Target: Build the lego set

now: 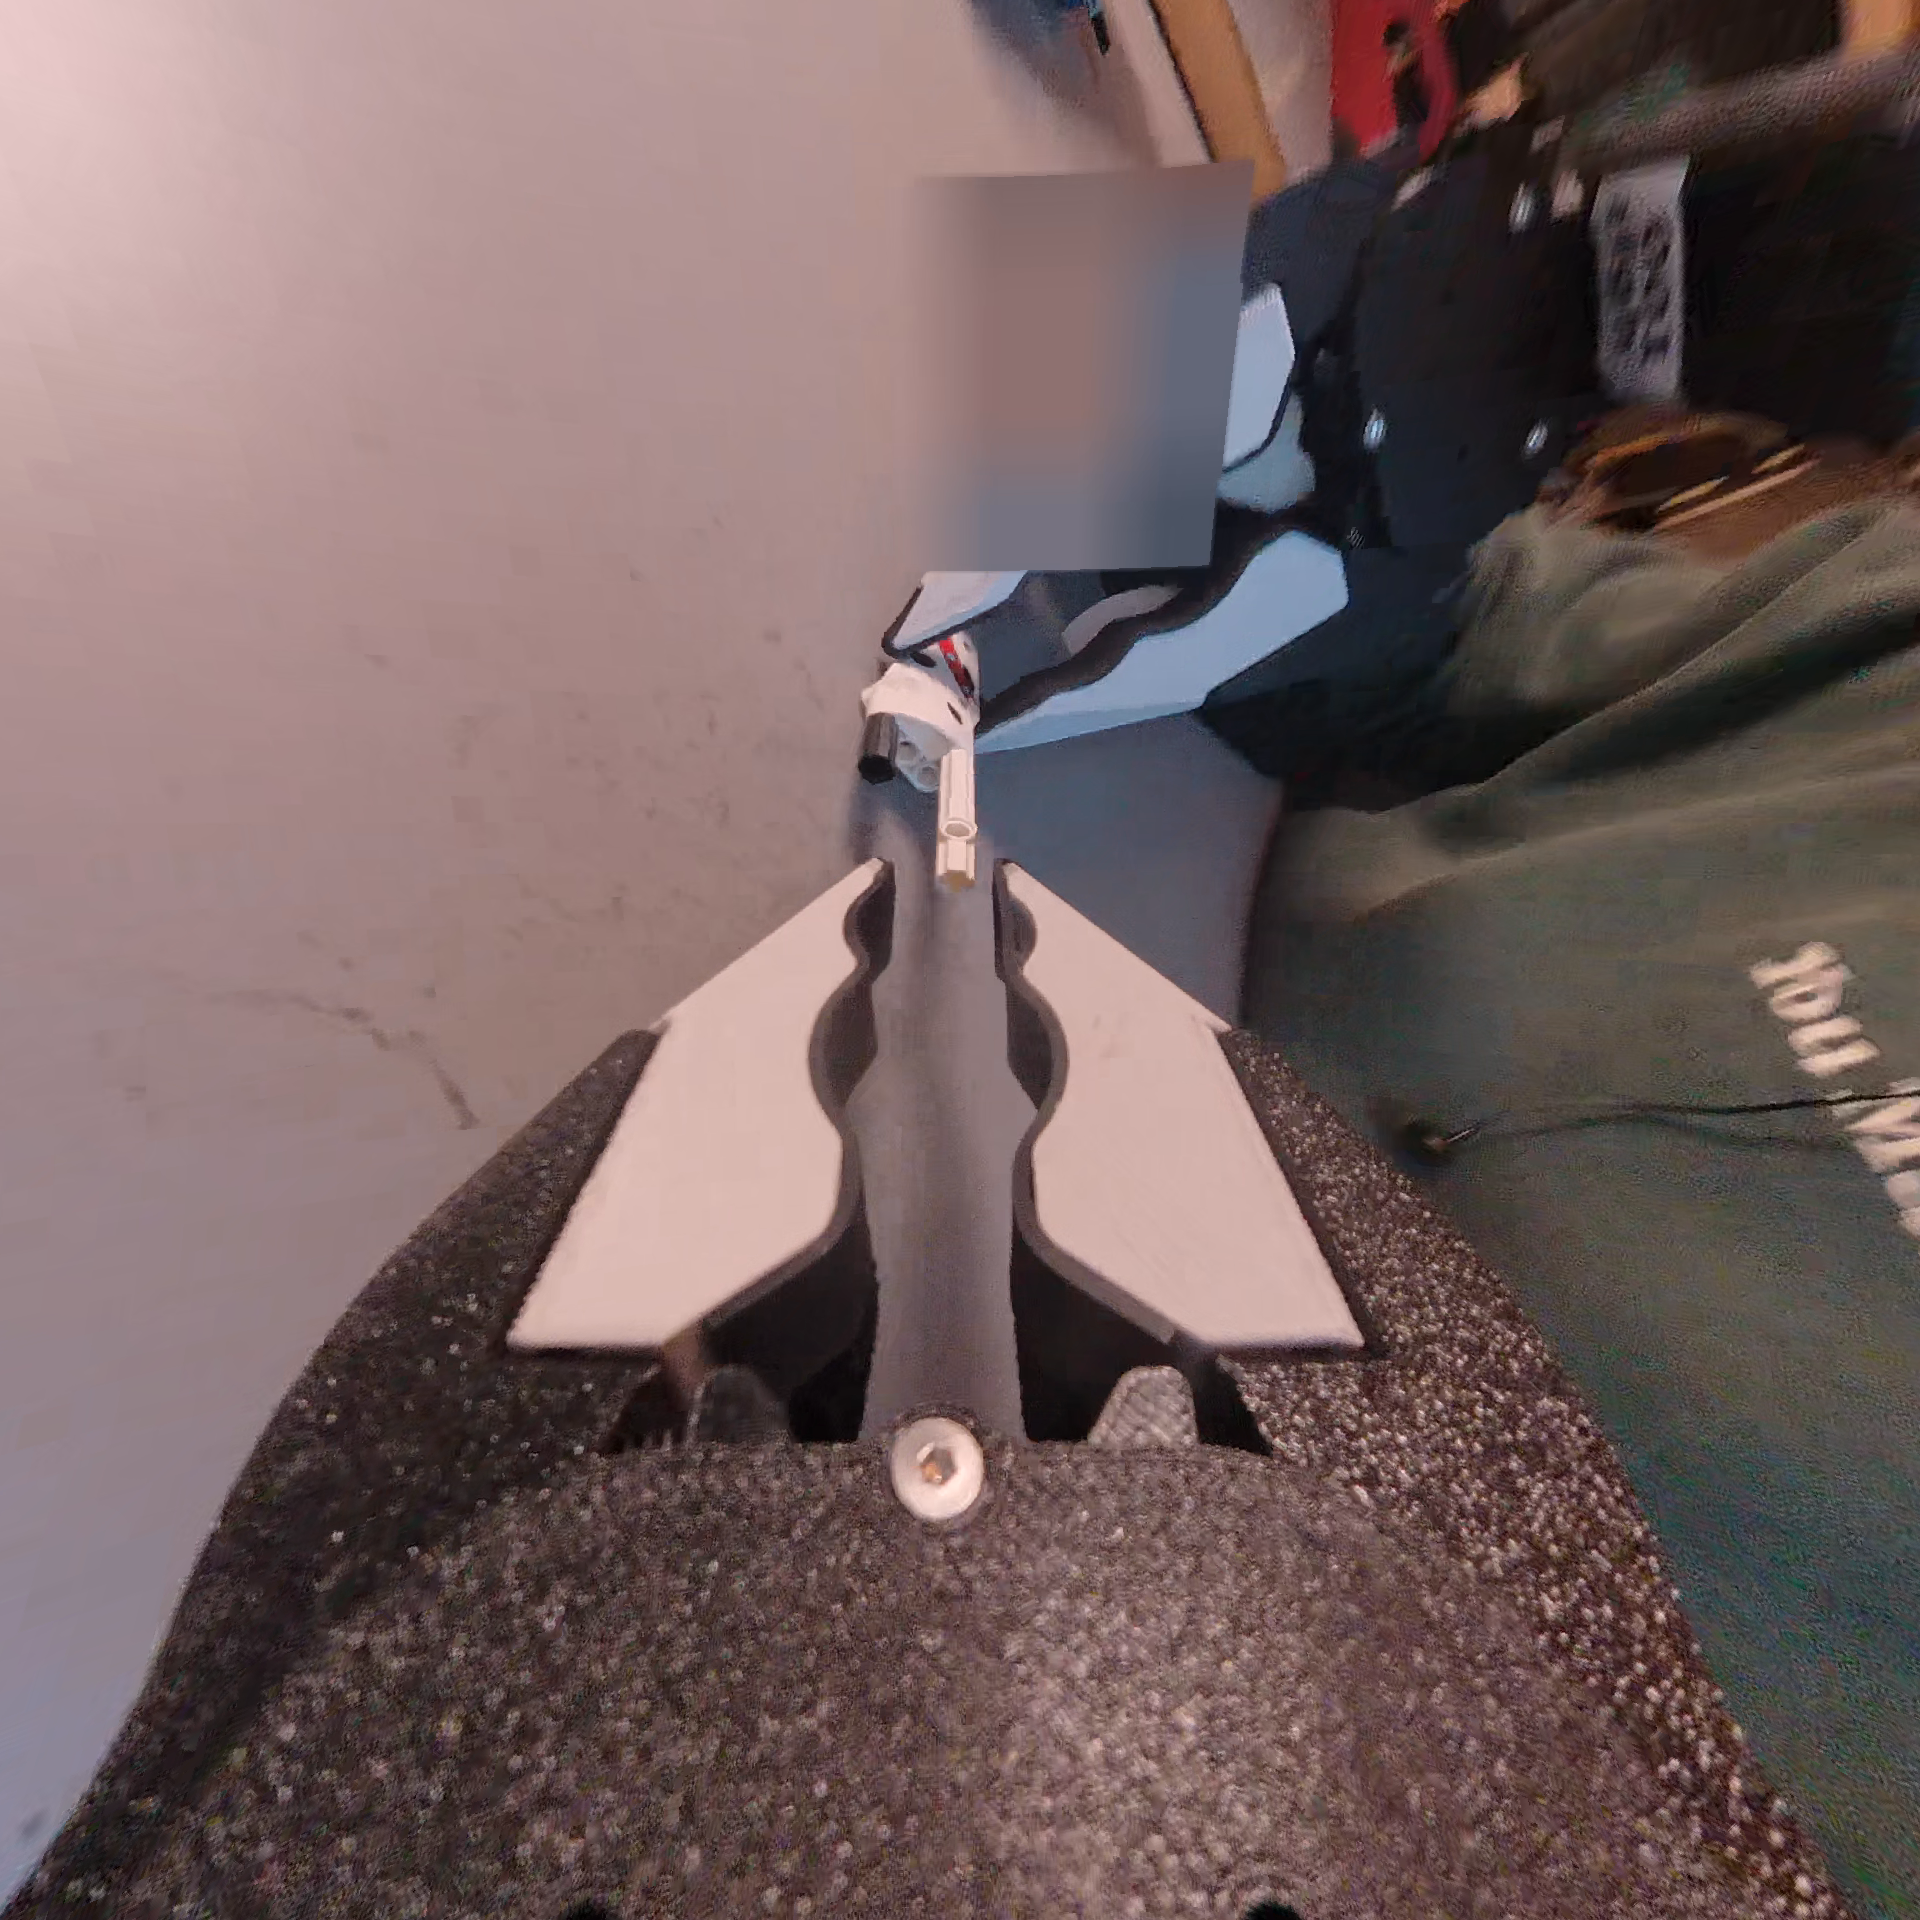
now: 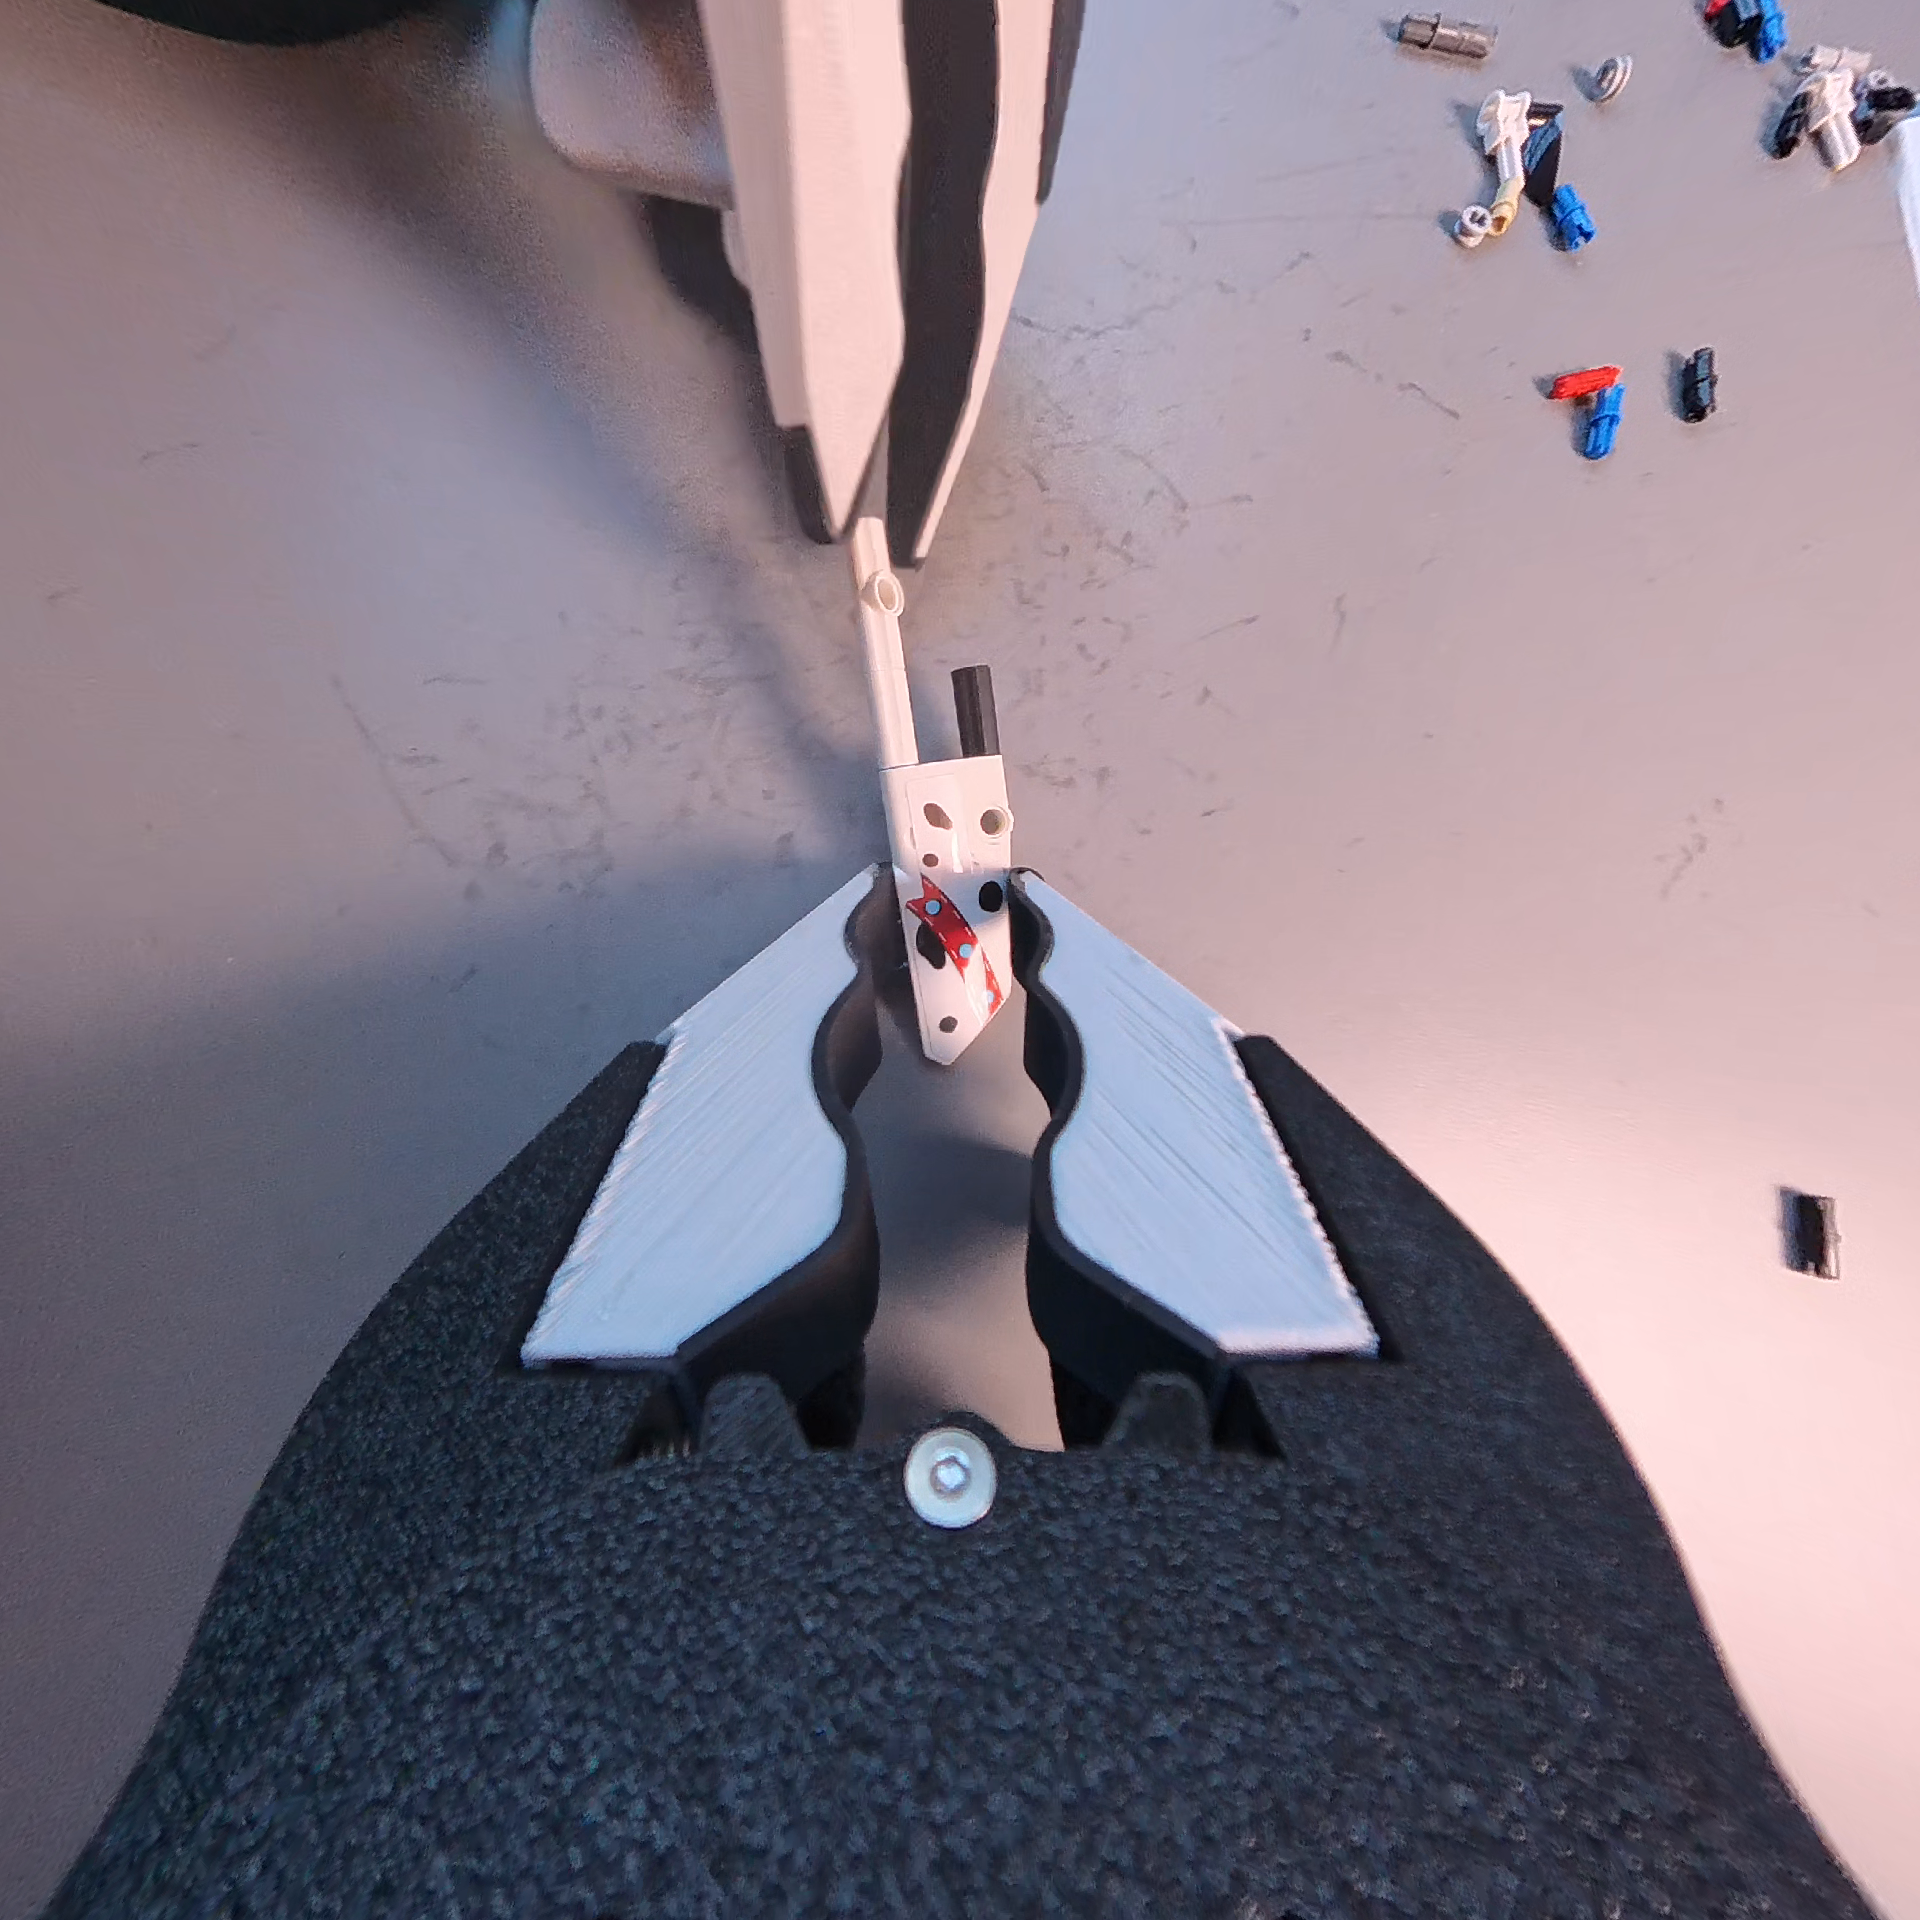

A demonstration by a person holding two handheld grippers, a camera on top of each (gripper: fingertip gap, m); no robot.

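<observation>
two hand-held grippers meet over a scuffed grey tabletop [image 2: 416, 520], joined by one small lego assembly. the right hand-held gripper [image 2: 945, 883] is clamped on the white panel [image 2: 951, 935] of that assembly, its fingertips pressing the panel's sides near a red sticker; the panel's pointed end hangs back between the fingers. from the panel's far end a thin white rod [image 2: 883, 665] rises away and a short black pin [image 2: 975, 712] stands just beside it. the left hand-held gripper [image 2: 883, 540] comes in from the top of the right wrist view, its tips closed on the rod's far end. seen from the left wrist view, that same gripper [image 1: 940, 883] has the rod's tip [image 1: 956, 831] sitting right at its fingertips, with the fingers narrowly spaced around it, so the pinch looks light. beyond the rod there the white panel [image 1: 920, 717] and black pin [image 1: 878, 743] show, with the right gripper's [image 1: 935, 644] white fingers behind them. the assembly is held above the tabletop, between the two tools. a person's green sweatshirt [image 1: 1610, 935] fills the right side of the left view. loose pieces lie well apart at the tabletop's far right: blue pins [image 2: 1600, 421], a red piece [image 2: 1584, 382], a black pin [image 2: 1696, 384], a white-and-black cluster [image 2: 1517, 145], and another black piece [image 2: 1813, 1231] alone nearer the right gripper.
</observation>
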